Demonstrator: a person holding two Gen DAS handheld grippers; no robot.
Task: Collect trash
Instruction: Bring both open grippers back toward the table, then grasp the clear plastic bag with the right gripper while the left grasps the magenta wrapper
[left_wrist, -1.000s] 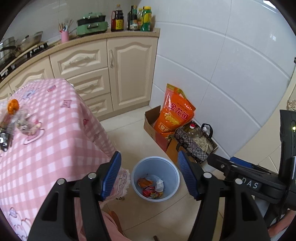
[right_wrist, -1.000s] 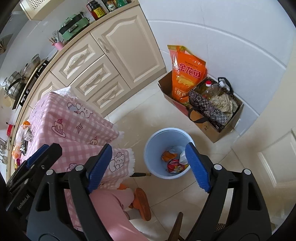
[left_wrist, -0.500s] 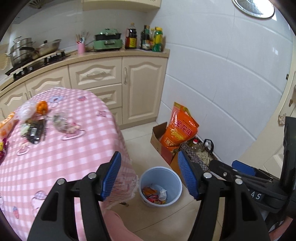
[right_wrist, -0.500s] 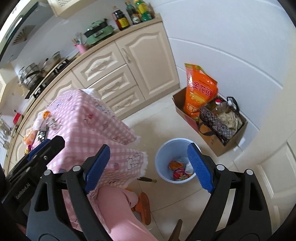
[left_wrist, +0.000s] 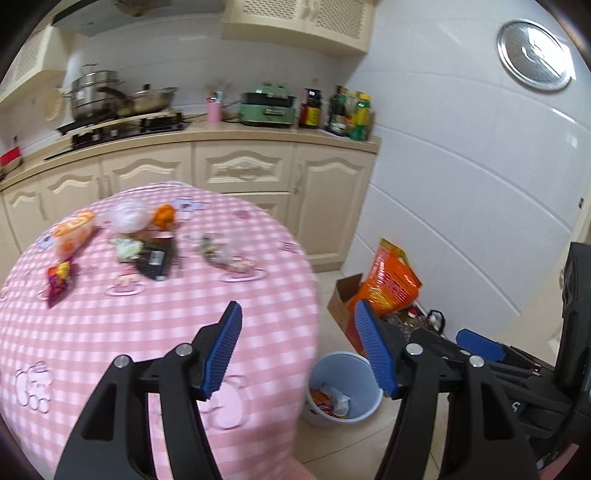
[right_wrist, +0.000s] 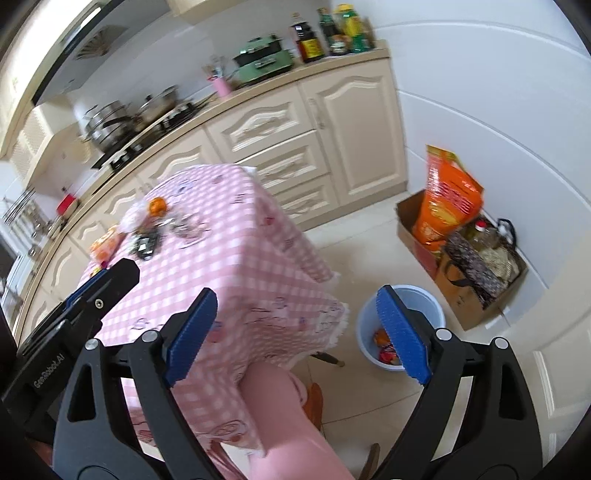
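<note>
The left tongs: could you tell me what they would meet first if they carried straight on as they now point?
Probably the pink checked tablecloth: the open left tongs point over its near right edge, empty. Depth is unclear, so they might pass the edge towards the cabinets.

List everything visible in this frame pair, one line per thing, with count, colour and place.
Table: 1, pink checked cloth, centre left.
Wrappers and bags: several, orange, black, clear, red; far part of table; exact count blurred.
Bin: 1, light blue, on floor beside table, wrappers inside.
Cardboard box: 1, brown, on floor by white wall.
Orange sack: 1, upright in box.
Patterned bag: 1, dark, in box.
Bottles: several, dark and yellow-green, counter end.
Green cooker: 1, on counter.
Pink cup: 1, on counter, utensils inside.
Pots: at least 2, steel, on stove.
Cabinets: cream, under counter.
Left gripper: black, blue pads, open, empty.
Right gripper: same, open, empty.
</note>
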